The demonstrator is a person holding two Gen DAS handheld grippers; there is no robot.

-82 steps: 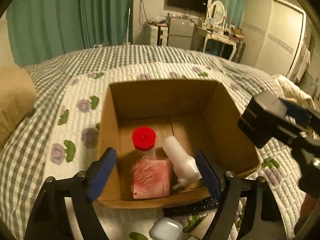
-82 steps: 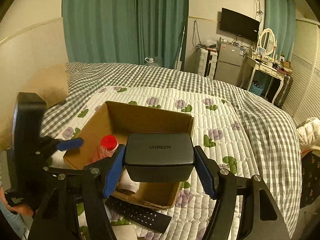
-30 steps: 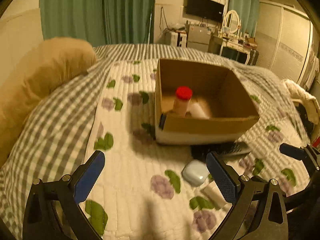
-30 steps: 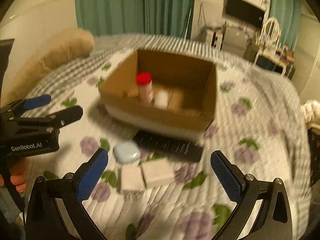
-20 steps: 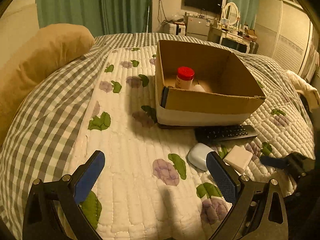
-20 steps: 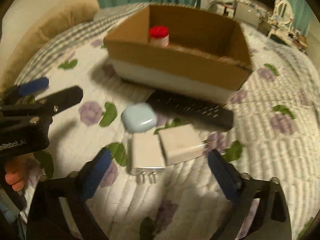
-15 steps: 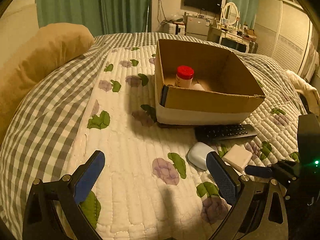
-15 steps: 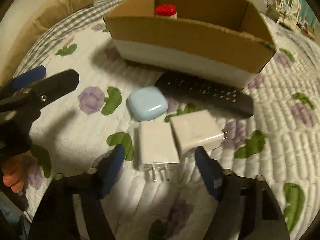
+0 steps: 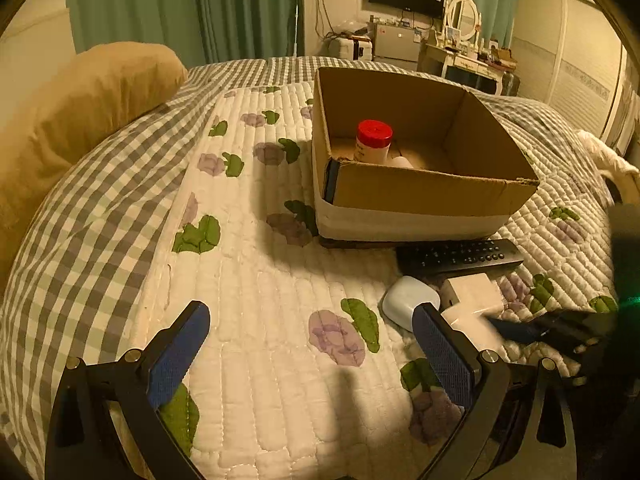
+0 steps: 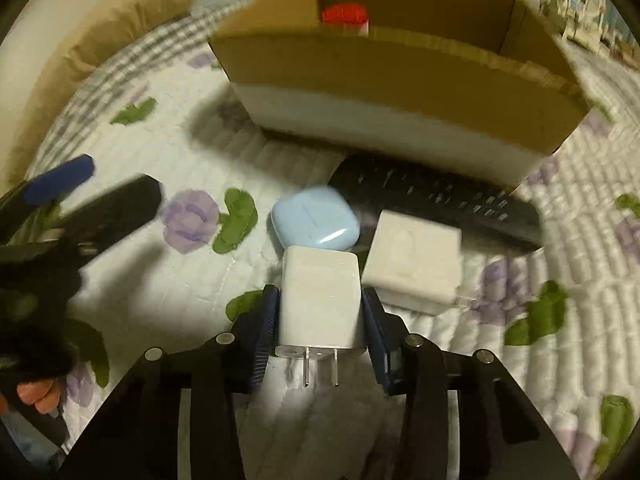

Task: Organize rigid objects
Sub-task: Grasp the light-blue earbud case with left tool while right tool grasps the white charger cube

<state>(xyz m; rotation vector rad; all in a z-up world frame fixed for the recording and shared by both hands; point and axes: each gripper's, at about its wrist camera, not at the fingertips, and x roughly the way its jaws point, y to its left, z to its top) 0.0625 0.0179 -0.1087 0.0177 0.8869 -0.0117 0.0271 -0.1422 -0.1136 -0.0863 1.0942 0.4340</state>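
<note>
Since half a second ago our right claw [image 10: 320, 316] has dropped onto the quilt and narrowed around the white plug charger [image 10: 320, 300], which now sits between the blue pads with its prongs pointing back at us; we cannot tell whether the pads are pressing it yet. Just beyond the charger lies the pale blue earbud case [image 10: 314, 222], with a second white adapter [image 10: 412, 264] to its right. Past those the black remote [image 10: 436, 196] lies along the front of the cardboard box [image 10: 384, 76], where a red-capped bottle [image 9: 373, 141] stands. Our left claw [image 9: 308, 354] hovers low, spread wide and empty, left of the charger.
</note>
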